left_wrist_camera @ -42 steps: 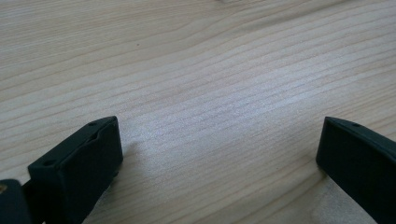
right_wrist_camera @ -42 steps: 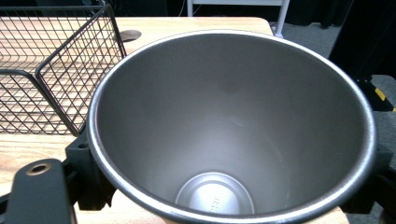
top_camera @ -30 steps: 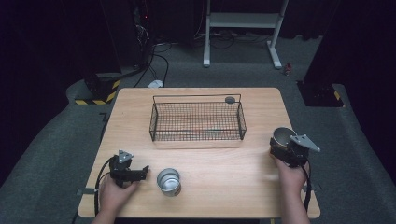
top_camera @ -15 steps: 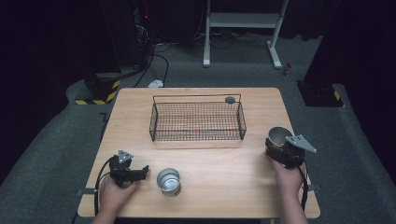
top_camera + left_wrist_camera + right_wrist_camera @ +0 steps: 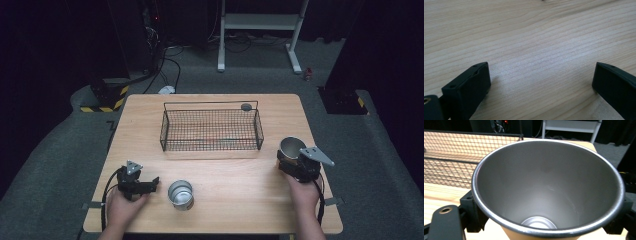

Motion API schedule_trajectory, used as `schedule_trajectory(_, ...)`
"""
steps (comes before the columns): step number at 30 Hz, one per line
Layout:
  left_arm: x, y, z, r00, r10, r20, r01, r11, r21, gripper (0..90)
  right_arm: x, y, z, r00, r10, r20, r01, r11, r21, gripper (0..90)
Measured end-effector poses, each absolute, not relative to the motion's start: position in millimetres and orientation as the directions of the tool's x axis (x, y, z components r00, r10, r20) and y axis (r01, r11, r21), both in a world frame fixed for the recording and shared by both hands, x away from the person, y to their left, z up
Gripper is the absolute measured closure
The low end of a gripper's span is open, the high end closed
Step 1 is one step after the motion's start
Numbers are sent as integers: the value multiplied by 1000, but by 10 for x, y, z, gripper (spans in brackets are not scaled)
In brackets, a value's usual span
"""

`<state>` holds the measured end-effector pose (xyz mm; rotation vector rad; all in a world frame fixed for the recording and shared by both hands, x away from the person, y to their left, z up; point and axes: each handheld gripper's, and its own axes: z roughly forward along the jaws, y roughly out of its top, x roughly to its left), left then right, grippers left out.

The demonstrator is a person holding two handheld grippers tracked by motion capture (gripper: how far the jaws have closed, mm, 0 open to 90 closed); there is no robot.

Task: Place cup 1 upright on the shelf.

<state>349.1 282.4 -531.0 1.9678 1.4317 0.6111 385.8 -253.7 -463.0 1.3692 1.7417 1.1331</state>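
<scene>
The pale wooden counter (image 5: 240, 200) is carrying a black wire-mesh basket (image 5: 211, 131) at its far middle. At the right edge, the right tongs (image 5: 295, 162) are gripping a tapered steel cup (image 5: 547, 185), mouth up. A second steel cup (image 5: 180, 194) is sitting near-left, beside the left tongs (image 5: 150, 184), which are gaping empty. A loose grip could be letting the smooth taper slide out.

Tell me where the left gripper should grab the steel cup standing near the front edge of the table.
Grip the steel cup across its side wall, just below the rim. It stands upright, mouth up, to the right of the left gripper, whose jaws are open over bare table, so probably come in level from the cup's left.
</scene>
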Motion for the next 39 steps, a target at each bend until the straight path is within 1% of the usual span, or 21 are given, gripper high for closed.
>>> schedule_trajectory(16, 3493, 2825, -5310, 305, 952, 7, 665, -218, 714, 21, 3836, -2341, -4497, -331, 943, 39, 370, 92, 924, 142)
schedule_trajectory(19, 3493, 2825, -5310, 305, 952, 7, 665, -218, 714, 20, 3848, -2280, -4492, -343, 939, 24, 367, 111, 924, 142)
schedule_trajectory(29, 3492, 2824, -5310, 305, 952, 7, 665, -218, 714, 21, 3827, -2166, -4473, -354, 935, 23, 356, 112, 928, 142)
schedule_trajectory(39, 3491, 2826, -5308, 306, 952, 6, 668, -219, 712, 21, 3894, -1939, -4381, -376, 926, 24, 355, 120, 927, 142)
